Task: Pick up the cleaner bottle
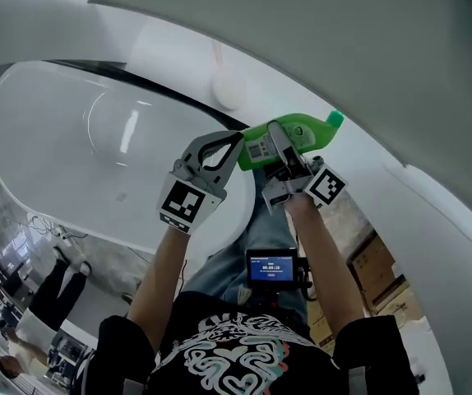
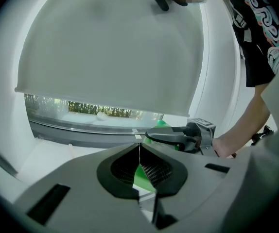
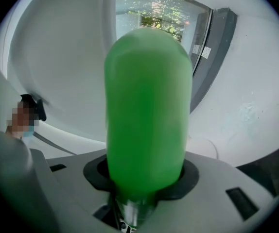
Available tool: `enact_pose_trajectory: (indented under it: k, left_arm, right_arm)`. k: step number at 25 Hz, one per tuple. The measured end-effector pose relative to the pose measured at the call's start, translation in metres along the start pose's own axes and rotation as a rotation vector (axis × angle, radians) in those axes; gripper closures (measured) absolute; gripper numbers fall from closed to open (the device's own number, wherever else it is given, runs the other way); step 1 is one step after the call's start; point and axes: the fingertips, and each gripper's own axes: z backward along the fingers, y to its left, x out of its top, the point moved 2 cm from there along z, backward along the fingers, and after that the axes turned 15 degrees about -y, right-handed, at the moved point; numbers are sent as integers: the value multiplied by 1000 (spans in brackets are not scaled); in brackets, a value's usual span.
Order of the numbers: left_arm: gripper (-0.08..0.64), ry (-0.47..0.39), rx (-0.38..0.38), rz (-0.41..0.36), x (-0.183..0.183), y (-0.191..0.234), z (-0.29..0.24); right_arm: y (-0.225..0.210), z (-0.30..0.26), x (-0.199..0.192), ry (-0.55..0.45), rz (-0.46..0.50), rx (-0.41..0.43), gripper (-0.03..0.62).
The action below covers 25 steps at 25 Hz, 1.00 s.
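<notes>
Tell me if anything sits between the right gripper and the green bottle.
Nothing visible does. The right gripper has its jaws closed directly on the green bottle. The left gripper, shut and empty, sits beside the bottle's label end, not in between.

- Black short-sleeved T-shirt [image 1: 236, 356], its chest printed with white, teal and pink swirls.
- Blue jeans [image 1: 219, 271] just beyond the T-shirt.
- Left gripper [image 1: 236, 137] and right gripper [image 1: 276, 134], farther beyond the T-shirt: grey bodies, black-and-white square-marker cubes.

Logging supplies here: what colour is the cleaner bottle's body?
Bright green; the cleaner bottle shows best in the right gripper view.
</notes>
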Motion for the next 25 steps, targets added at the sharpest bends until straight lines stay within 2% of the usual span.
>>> enact_pose_trajectory:
  k: [4, 7, 14, 17, 21, 25]
  left_arm:
    - [543, 15, 10, 13, -12, 0, 9]
    - [543, -4, 20, 34, -8, 2, 14]
    - [543, -25, 29, 63, -7, 21, -2]
    - [543, -47, 18, 37, 26, 1, 11]
    - [543, -105, 16, -33, 75, -48, 58]
    - [543, -122, 21, -44, 91, -55, 70]
  right_arm:
    - [0, 3, -10, 53, 21, -3, 388]
    - [8, 3, -11, 79, 43, -6, 388]
    - [7, -5, -5, 58, 33, -30, 388]
    - [46, 11, -4, 32, 53, -15, 387]
    - [117, 56, -14, 11, 116, 58, 387]
    - [138, 62, -13, -2, 112, 70, 387]
